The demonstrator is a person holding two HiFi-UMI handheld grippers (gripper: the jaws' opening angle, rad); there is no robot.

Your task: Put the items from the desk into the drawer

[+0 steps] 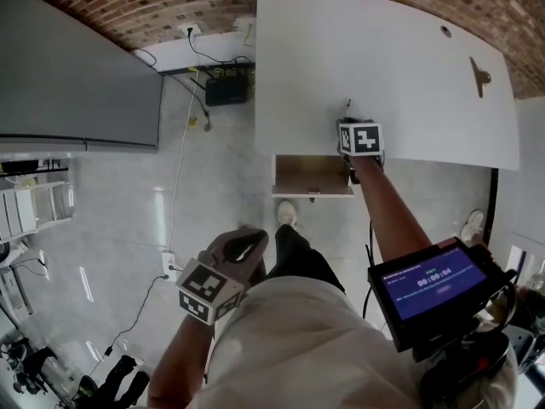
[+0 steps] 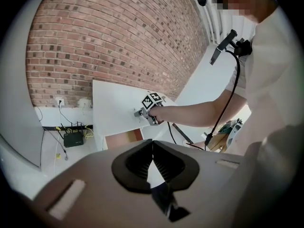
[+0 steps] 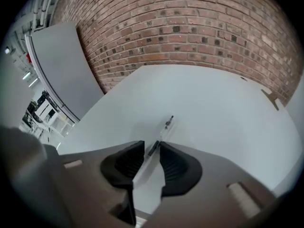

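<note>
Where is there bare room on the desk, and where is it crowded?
Most of the white desk is bare, from its left edge across to the brown object near the right end. The open drawer shows nothing inside. Only the front edge is busy: the right gripper straddles the pen there.

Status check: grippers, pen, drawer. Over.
Right gripper open, jaws astride the pen on the desk, not gripping. Left gripper shut, empty, held low by the body. Drawer open, nothing seen in the way.
</note>
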